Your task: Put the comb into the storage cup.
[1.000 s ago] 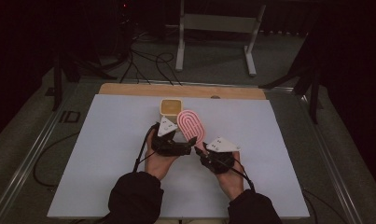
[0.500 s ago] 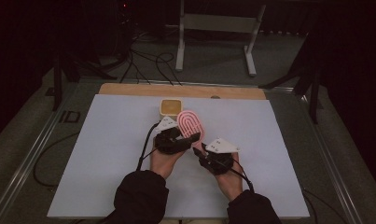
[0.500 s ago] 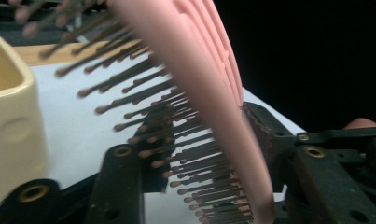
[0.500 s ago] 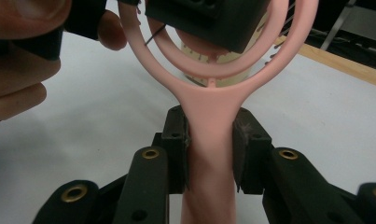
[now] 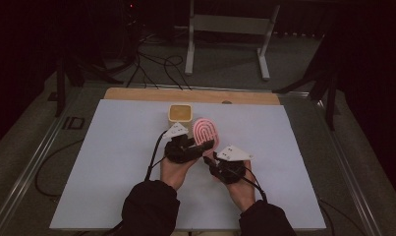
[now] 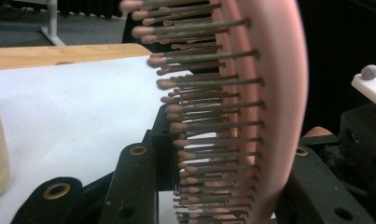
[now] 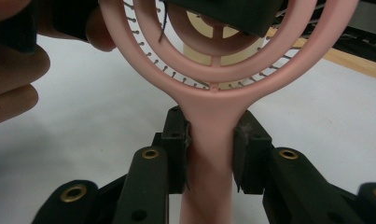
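A pink hairbrush (image 5: 208,132) stands tilted above the white table sheet, head up. My right gripper (image 7: 211,156) is shut on its handle (image 7: 211,135), low near the neck. My left gripper (image 6: 218,186) comes in from the left; its jaws have just been closing with the brush head (image 6: 274,93) between them, and they now clamp it across bristles and back. In the high view the left gripper (image 5: 200,147) and right gripper (image 5: 211,158) sit close together under the brush. A beige cup (image 5: 180,113) stands just behind them.
The white sheet (image 5: 112,162) covers most of the table, with a wooden strip (image 5: 190,95) along its far edge. A metal stand (image 5: 225,24) and cables lie on the floor beyond. A person's fingers (image 7: 13,70) show beside the brush head.
The left gripper's jaws have closed on the brush head. Both hands and the brush have stayed almost where they were.
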Demonstrator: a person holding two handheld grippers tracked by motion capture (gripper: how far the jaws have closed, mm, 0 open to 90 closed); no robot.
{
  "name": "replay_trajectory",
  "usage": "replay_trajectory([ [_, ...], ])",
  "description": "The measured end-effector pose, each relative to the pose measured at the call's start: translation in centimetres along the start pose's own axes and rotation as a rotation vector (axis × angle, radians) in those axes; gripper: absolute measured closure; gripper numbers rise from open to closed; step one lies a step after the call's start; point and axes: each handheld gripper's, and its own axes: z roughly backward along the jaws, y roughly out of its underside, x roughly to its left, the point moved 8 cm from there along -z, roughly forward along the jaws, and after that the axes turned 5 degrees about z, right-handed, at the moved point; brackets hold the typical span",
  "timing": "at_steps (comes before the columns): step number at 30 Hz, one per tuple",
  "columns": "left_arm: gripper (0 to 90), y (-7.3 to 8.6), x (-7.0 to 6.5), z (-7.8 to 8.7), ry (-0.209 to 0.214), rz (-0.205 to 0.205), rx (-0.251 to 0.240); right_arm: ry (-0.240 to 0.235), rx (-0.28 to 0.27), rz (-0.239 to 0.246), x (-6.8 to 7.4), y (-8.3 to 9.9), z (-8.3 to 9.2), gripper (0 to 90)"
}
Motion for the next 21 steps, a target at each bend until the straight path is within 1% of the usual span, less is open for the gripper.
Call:
replay_trajectory([
  [3,64.7,-0.02,-0.09,0.0,0.001,-0.003,-0.003,-0.002,-0.007,-0.002,-0.04,-0.03,0.0,66.9],
  [7,64.8,-0.19,-0.14,0.11,-0.004,-0.007,-0.011,-0.018,-0.012,-0.017,-0.05,-0.07,-0.07,50.9],
  [9,64.8,-0.28,-0.07,0.21,-0.011,-0.011,-0.014,-0.03,-0.014,-0.025,-0.15,-0.07,-0.11,45.8],
  [10,64.8,-0.32,-0.04,0.25,-0.014,-0.011,-0.016,-0.033,-0.014,-0.032,-0.21,-0.08,-0.14,41.2],
  [11,64.7,-0.32,-0.04,0.25,-0.014,-0.011,-0.016,-0.033,-0.014,-0.032,-0.21,-0.08,-0.14,41.2],
  [12,64.7,-0.37,0.01,0.35,-0.015,-0.01,-0.017,-0.047,-0.014,-0.055,-0.34,-0.08,-0.13,37.4],
  [13,64.8,-0.37,0.01,0.35,-0.015,-0.01,-0.017,-0.047,-0.014,-0.055,-0.34,-0.08,-0.13,37.4],
  [14,64.8,-0.42,0.07,0.43,-0.019,-0.013,-0.019,-0.058,-0.017,-0.073,-0.44,-0.11,-0.1,30.5],
  [15,64.8,-0.42,0.07,0.43,-0.019,-0.013,-0.019,-0.058,-0.017,-0.073,-0.44,-0.11,-0.1,30.5],
  [16,64.8,-0.5,0.08,0.46,-0.02,-0.011,-0.024,-0.054,-0.023,-0.074,-0.45,-0.24,-0.08,17.9],
  [17,64.7,-0.51,0.09,0.47,-0.02,-0.011,-0.024,-0.053,-0.025,-0.079,-0.41,-0.32,-0.07,14.4],
  [19,64.7,-0.51,0.09,0.48,-0.02,-0.011,-0.024,-0.061,-0.027,-0.077,-0.36,-0.4,-0.05,10.6],
  [21,64.7,-0.52,0.11,0.53,-0.022,-0.013,-0.022,-0.055,-0.027,-0.071,-0.37,-0.42,-0.05,9.6],
])
